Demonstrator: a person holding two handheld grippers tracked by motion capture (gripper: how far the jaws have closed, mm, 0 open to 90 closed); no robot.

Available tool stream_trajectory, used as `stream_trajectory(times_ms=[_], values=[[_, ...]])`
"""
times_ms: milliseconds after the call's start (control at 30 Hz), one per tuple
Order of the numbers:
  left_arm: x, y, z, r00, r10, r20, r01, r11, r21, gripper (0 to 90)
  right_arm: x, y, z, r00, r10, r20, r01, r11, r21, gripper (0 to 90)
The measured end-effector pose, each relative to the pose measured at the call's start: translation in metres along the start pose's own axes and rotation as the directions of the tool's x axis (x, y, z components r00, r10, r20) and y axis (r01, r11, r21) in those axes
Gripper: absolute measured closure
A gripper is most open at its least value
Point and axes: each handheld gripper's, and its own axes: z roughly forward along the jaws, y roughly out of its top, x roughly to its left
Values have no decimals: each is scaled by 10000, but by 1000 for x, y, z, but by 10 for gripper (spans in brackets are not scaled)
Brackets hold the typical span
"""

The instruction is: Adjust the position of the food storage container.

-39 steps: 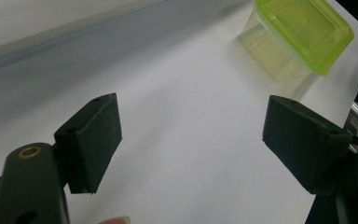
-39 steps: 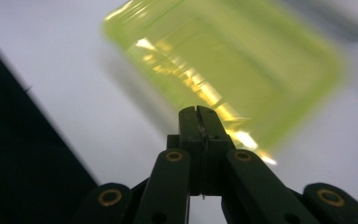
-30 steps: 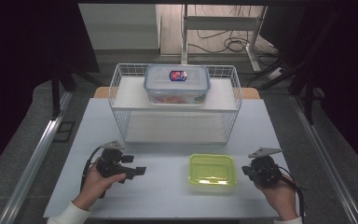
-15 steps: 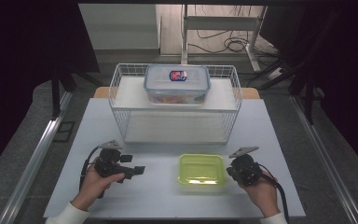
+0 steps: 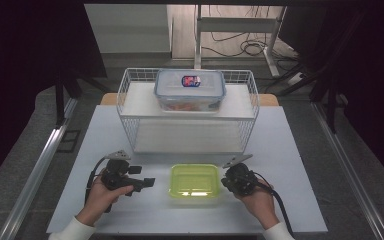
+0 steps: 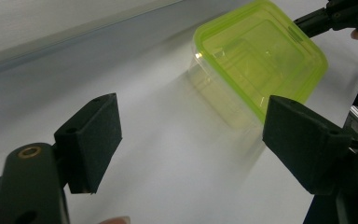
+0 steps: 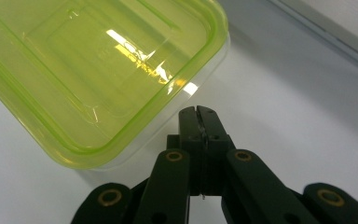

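Green-lidded container (image 5: 194, 180) sits on the white table (image 5: 290, 150) at the near edge, between the two hands and in front of the wire rack (image 5: 130, 107) (which carries a blue-rimmed lidded box (image 5: 190, 89) on its upper shelf). Its long axis runs left to right across the table.

Right gripper (image 5: 226, 179): jaws pressed fully together, holding nothing; tips lie against or just beside the container's right end wall, below the lid rim. Contact cannot be confirmed.

Left gripper (image 5: 149, 182): jaws spread wide, empty, pointing right toward the container's left end, with a clear gap of bare table between.

Judgement: the right hand is the nearer; any sideways push from it would drive the container toward the open left jaws.
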Motion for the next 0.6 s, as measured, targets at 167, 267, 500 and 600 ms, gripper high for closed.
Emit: stream_trajectory(times_ms=[167, 267, 500, 600], values=[[0, 0, 1, 10000, 3, -10, -3, 10000, 31, 190, 3, 6, 4, 10000, -36, -84, 36, 10000, -84, 892], [0, -1, 2, 10000, 45, -28, -44, 10000, 48, 190, 4, 9, 7, 9999, -63, -142, 61, 9999, -131, 892], [-1, -1, 1, 9999, 56, -145, -56, 10000, 30, 190, -1, 4, 3, 9996, 128, -233, -138, 9988, -466, 891], [-2, -1, 1, 9997, 30, -223, -30, 10000, -19, 190, -7, 0, -4, 9983, 447, -379, -475, 9959, -766, 891]])
